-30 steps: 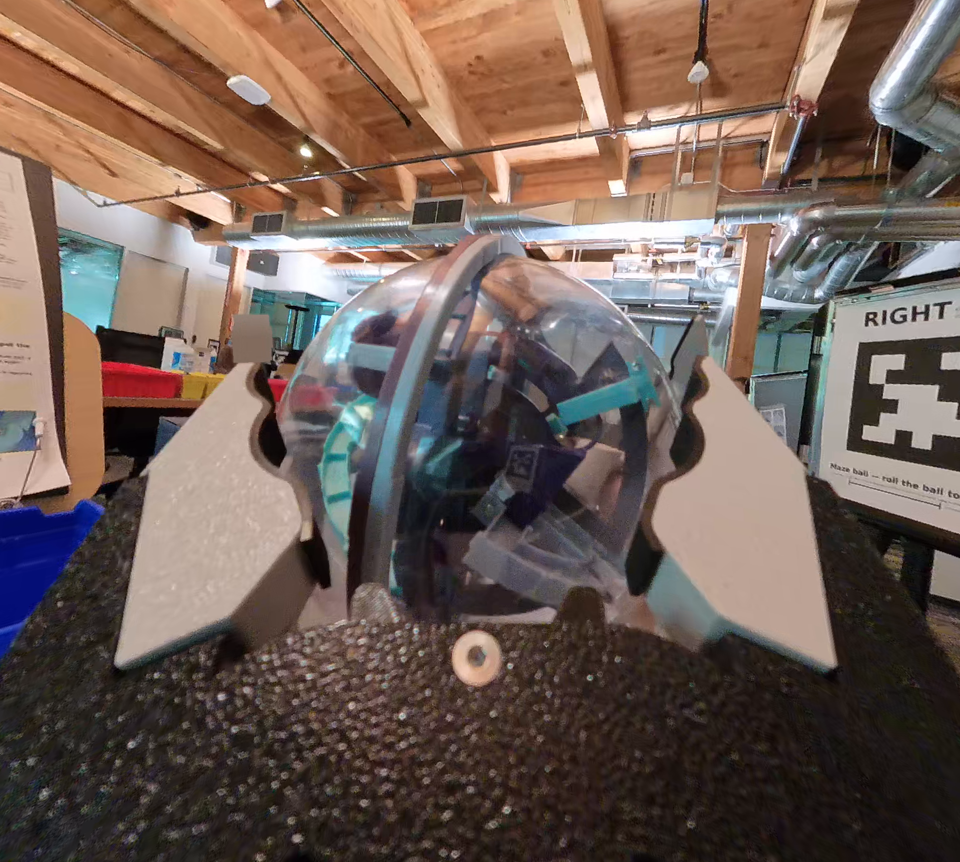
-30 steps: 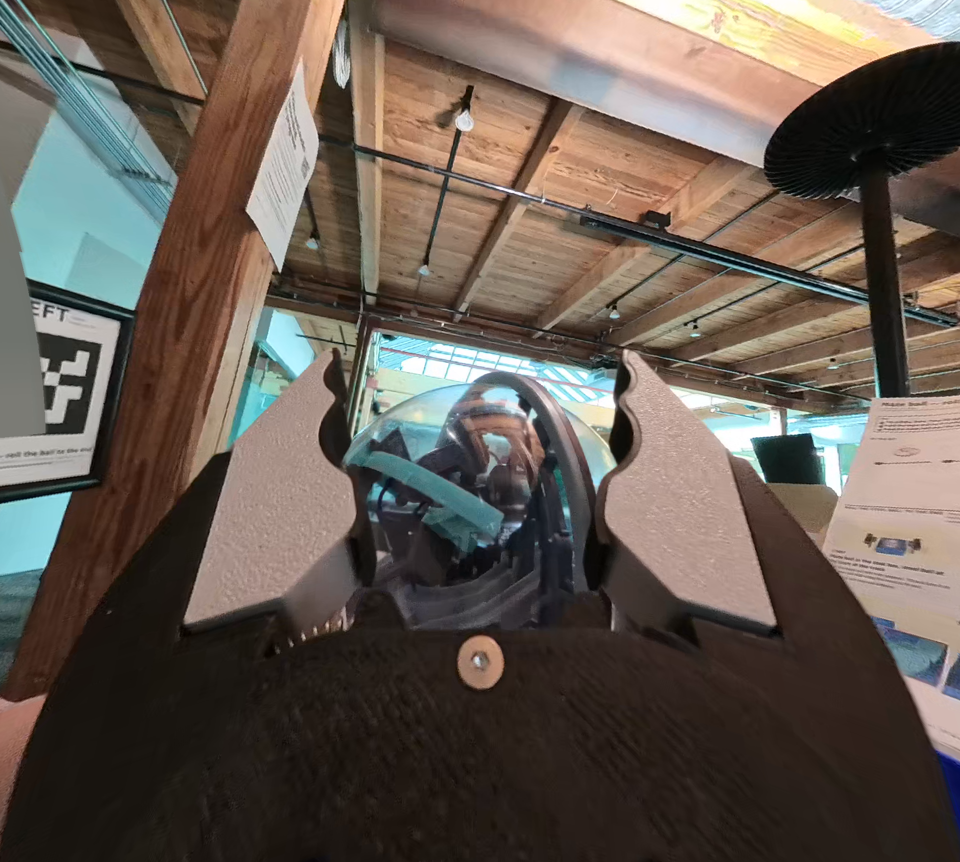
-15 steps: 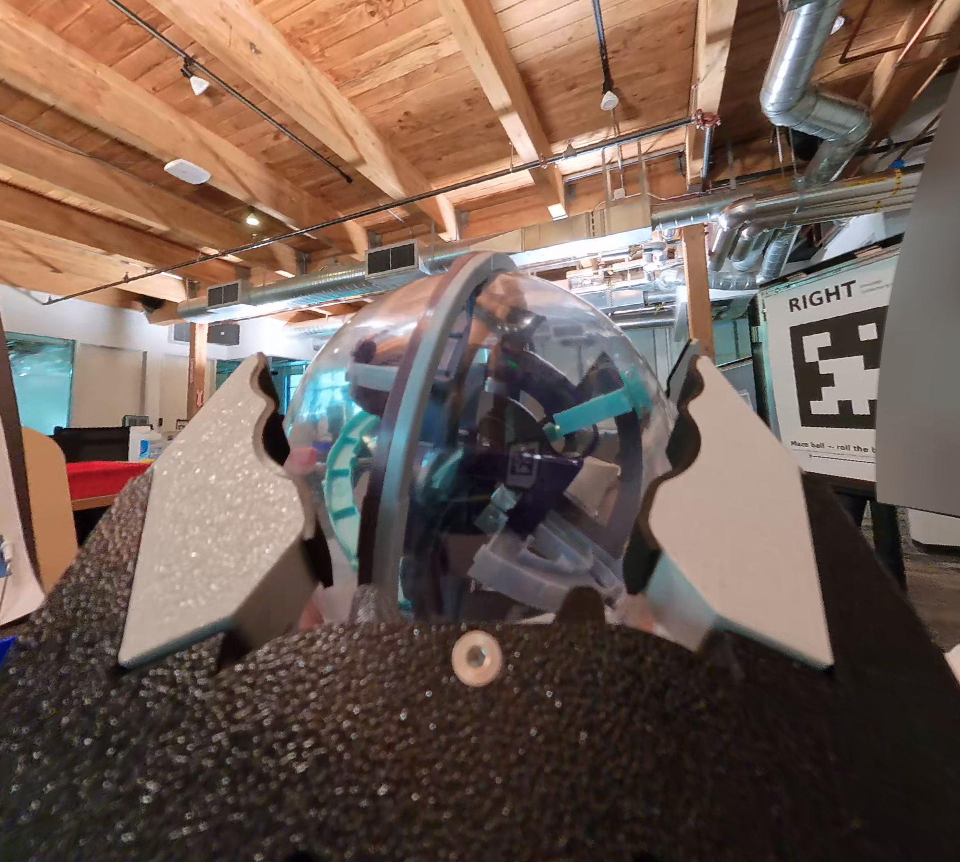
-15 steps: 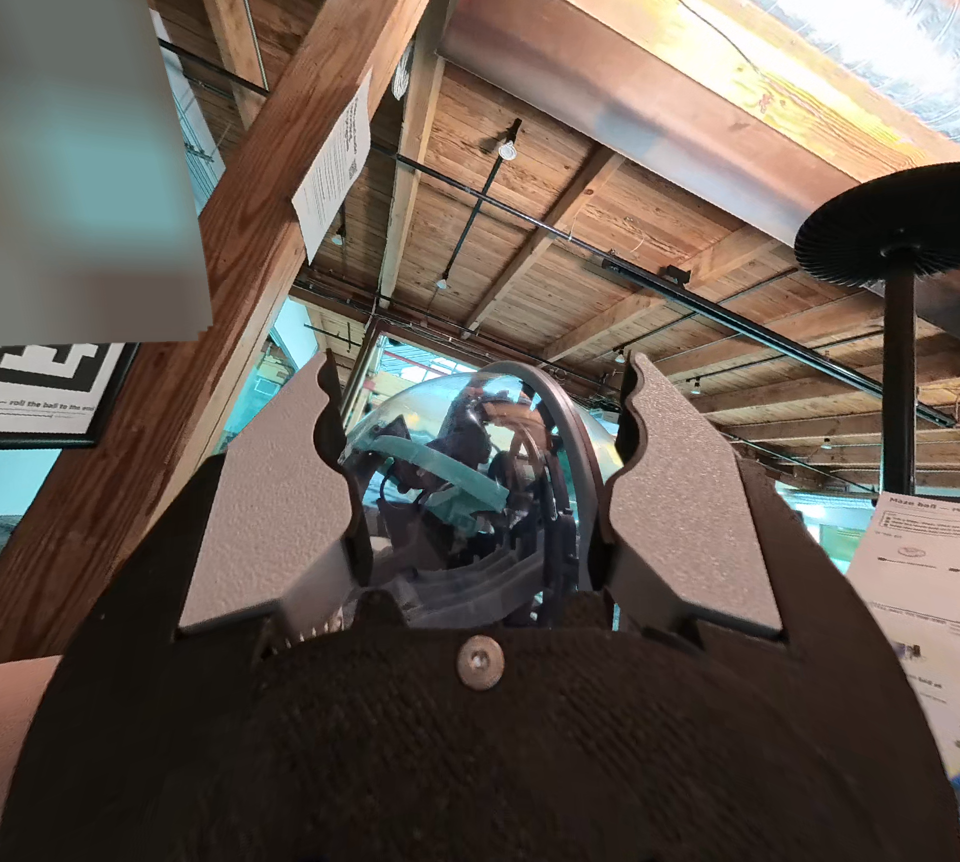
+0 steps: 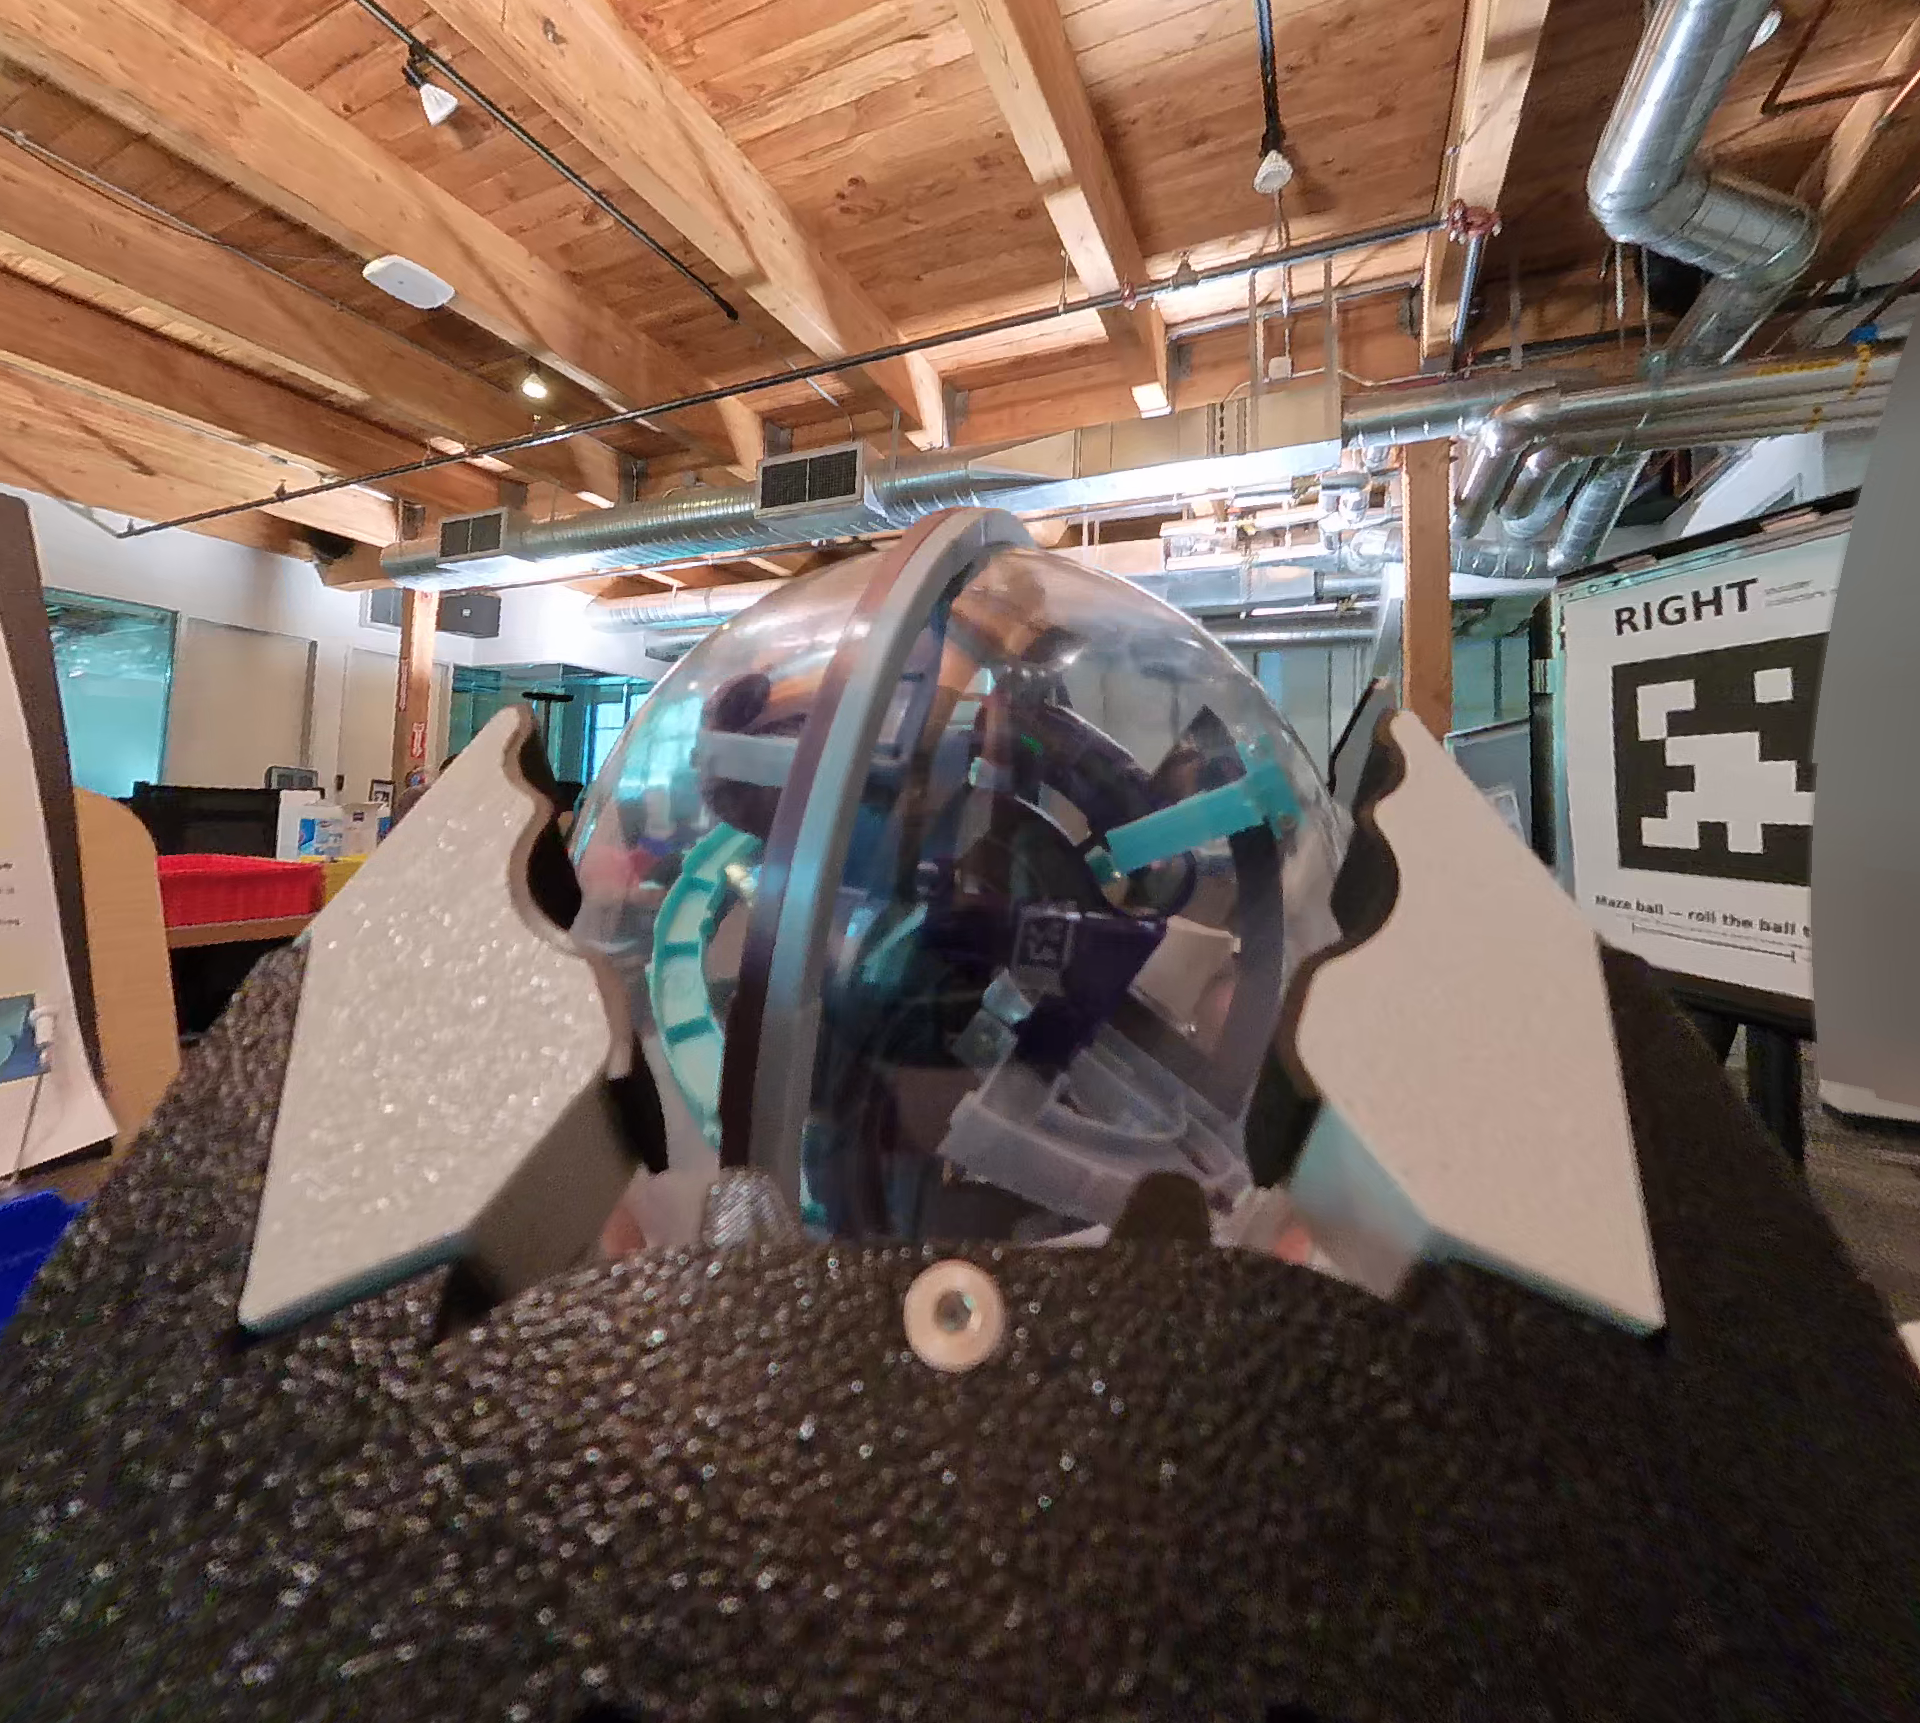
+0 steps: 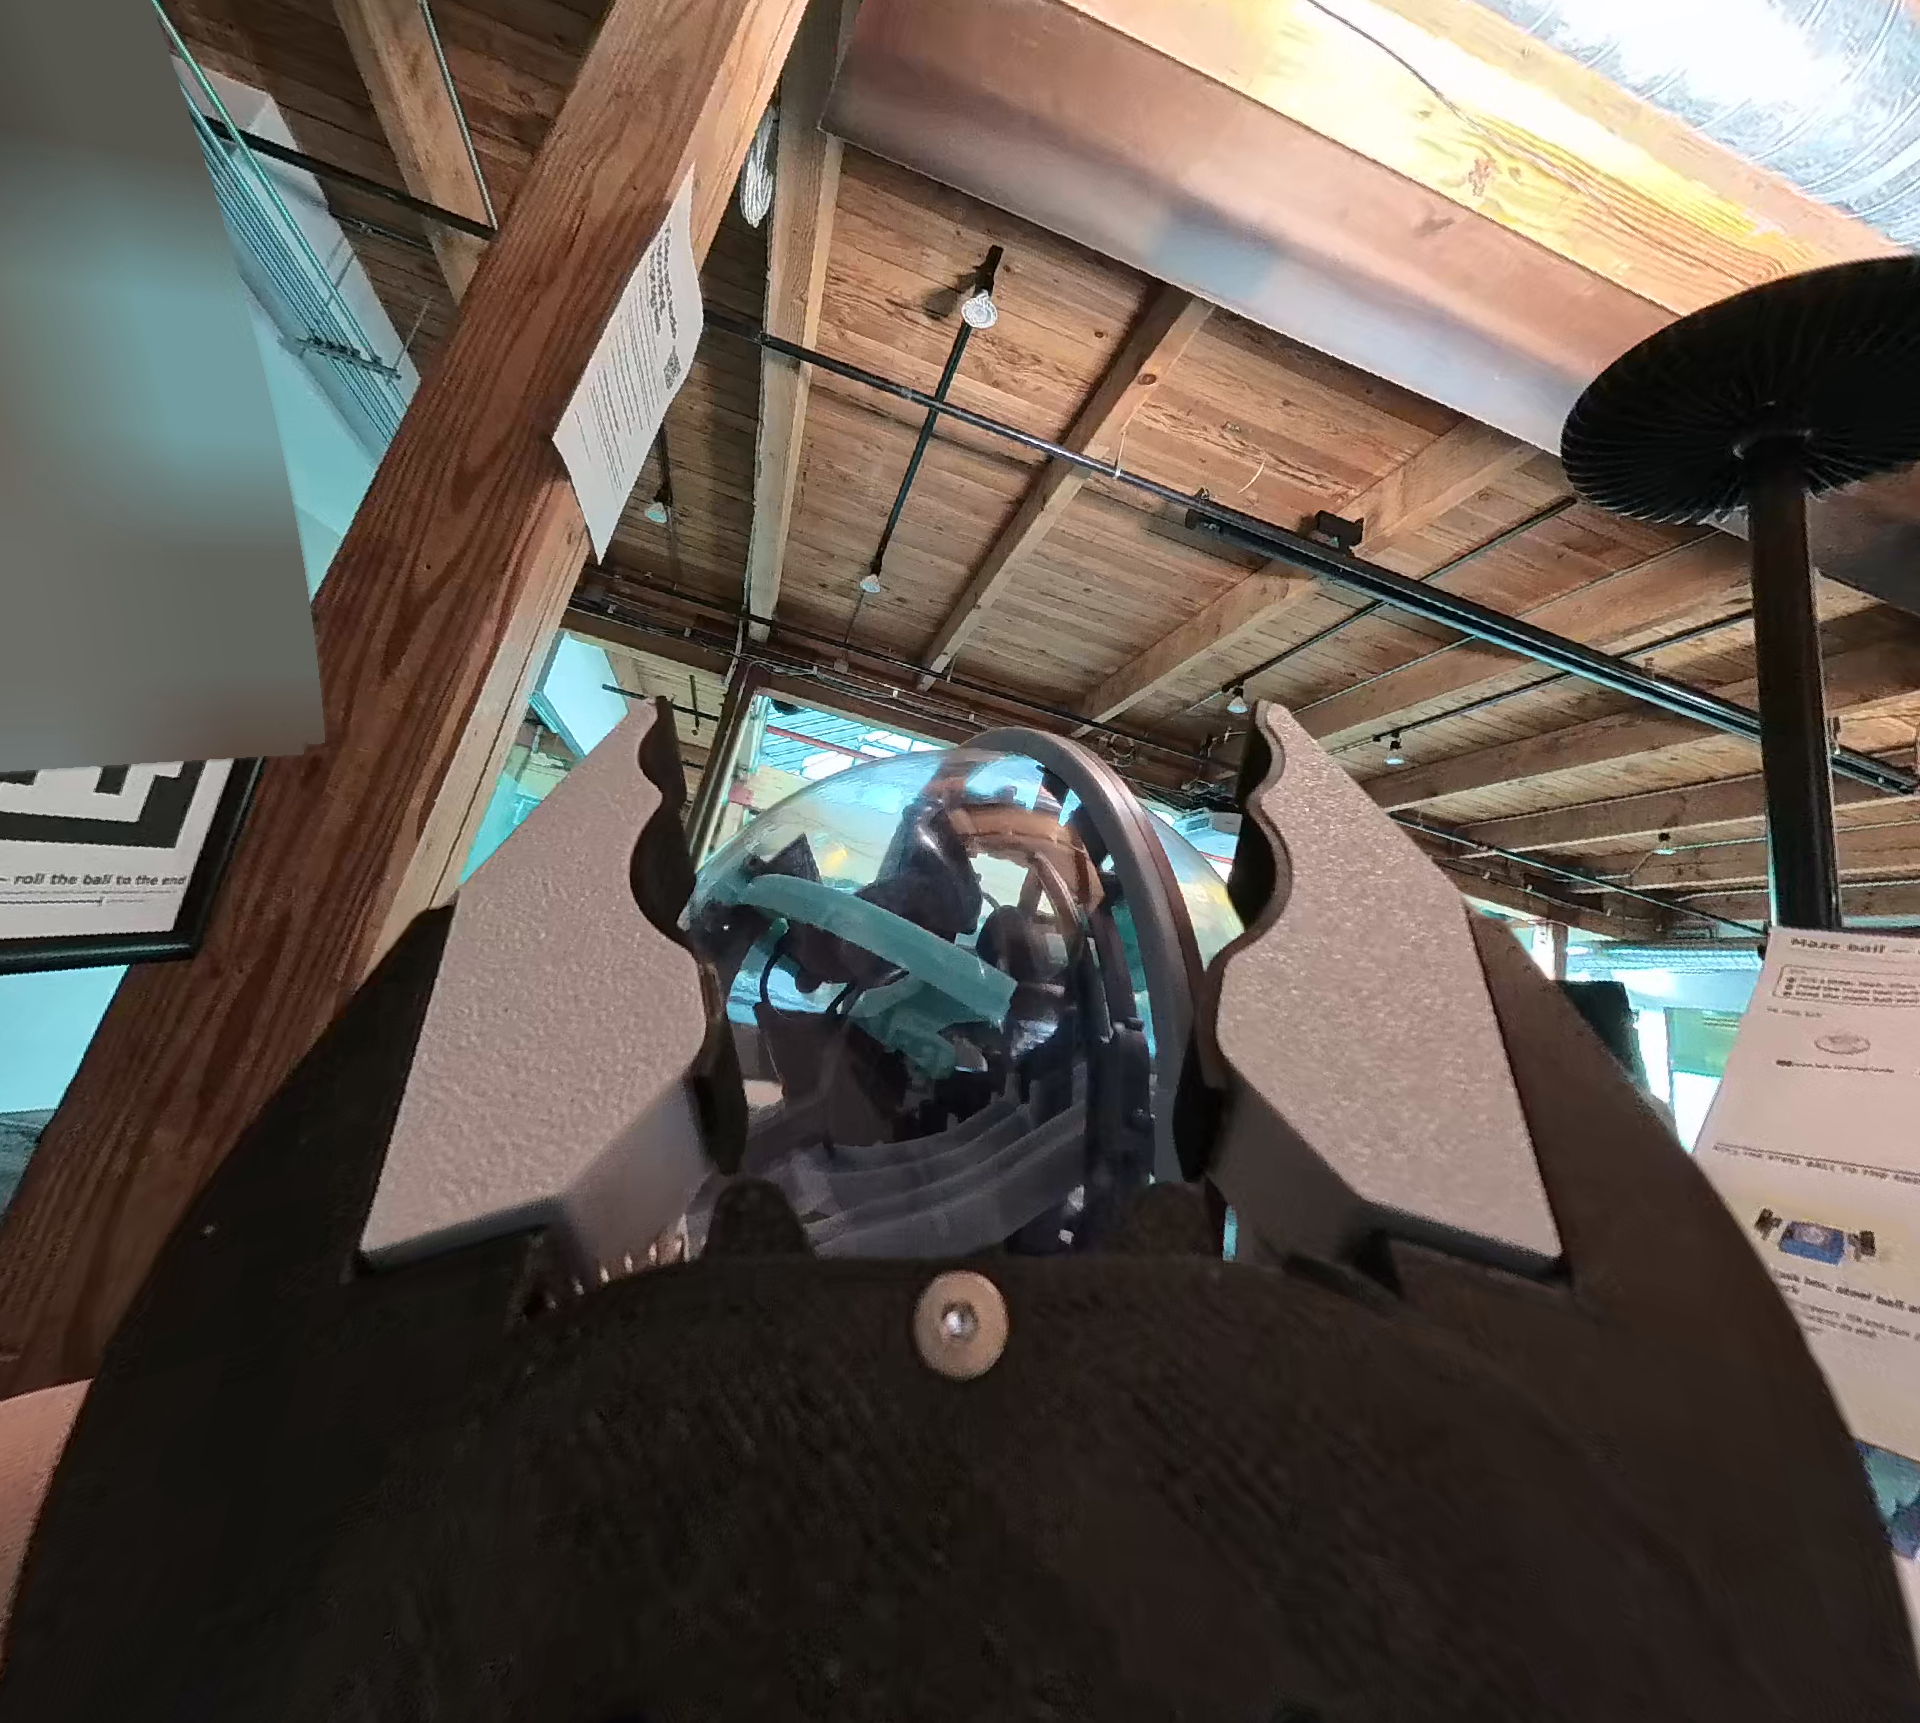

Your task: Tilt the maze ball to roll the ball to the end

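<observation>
Maze ball (image 5: pixel 966 884) (image 6: pixel 935 977), one, clamped between two hand-held grippers: left (image 5: pixel 951 800), right (image 6: pixel 961 800)

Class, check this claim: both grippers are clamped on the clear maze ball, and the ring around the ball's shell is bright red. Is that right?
Not quite. The ring around the maze ball is grey, not red, as the left wrist view shows; it looks grey in the right wrist view too. The rest stands: the left gripper and the right gripper each clamp the clear ball.
</observation>
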Motion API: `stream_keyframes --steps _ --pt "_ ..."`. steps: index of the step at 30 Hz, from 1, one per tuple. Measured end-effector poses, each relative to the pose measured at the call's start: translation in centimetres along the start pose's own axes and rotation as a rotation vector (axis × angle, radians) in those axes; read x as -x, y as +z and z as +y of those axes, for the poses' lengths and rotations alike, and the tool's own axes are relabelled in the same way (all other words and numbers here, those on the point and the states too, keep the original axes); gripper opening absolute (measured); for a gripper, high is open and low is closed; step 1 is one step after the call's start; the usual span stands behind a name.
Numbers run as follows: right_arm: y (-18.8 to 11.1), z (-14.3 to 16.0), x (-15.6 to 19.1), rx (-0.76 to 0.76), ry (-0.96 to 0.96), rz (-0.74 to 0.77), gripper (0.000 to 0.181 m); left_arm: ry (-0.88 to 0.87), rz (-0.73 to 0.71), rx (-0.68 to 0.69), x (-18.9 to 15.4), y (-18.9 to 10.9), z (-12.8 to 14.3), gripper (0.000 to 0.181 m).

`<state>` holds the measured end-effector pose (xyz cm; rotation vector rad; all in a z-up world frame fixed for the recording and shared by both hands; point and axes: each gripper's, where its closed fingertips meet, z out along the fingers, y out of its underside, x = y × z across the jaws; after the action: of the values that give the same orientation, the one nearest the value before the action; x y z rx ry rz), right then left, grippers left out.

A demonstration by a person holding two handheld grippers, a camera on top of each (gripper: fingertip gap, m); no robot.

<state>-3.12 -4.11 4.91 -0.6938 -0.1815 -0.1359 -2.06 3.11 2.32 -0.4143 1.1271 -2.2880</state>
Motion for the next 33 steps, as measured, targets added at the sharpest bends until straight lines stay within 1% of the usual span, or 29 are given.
stream_keyframes --steps 5,10,16,24,26,29,31,33 --pt "0.2 0.0 0.3 0.042 -0.043 -0.001 0.104 -0.074 0.019 -0.075 0.4 -0.3 0.1 0.145" --pt "0.3 -0.3 0.7 0.033 -0.060 -0.016 0.104 -0.060 0.042 -0.109 0.1 -0.5 -0.1 0.144" --pt "0.2 0.1 0.1 0.053 -0.049 0.006 0.103 -0.114 0.003 -0.091 0.9 -0.4 0.3 0.145" --pt "0.3 2.4 -0.4 0.183 -0.100 0.031 0.105 -0.232 -0.063 -0.039 2.9 -0.5 2.0 0.152" --pt "0.2 3.1 -0.8 0.221 -0.105 0.045 0.106 -0.251 -0.096 -0.002 3.5 -0.4 2.7 0.151" --pt "-0.5 5.3 -2.0 0.330 -0.079 0.074 0.110 -0.264 -0.159 0.081 4.7 -0.6 4.3 0.150" --pt "-1.3 7.1 -2.6 0.414 -0.053 0.074 0.112 -0.276 -0.189 0.164 5.5 -0.9 5.9 0.152" --pt "-2.3 9.2 -3.2 0.505 -0.012 0.064 0.117 -0.311 -0.210 0.274 6.3 -1.4 8.0 0.155"
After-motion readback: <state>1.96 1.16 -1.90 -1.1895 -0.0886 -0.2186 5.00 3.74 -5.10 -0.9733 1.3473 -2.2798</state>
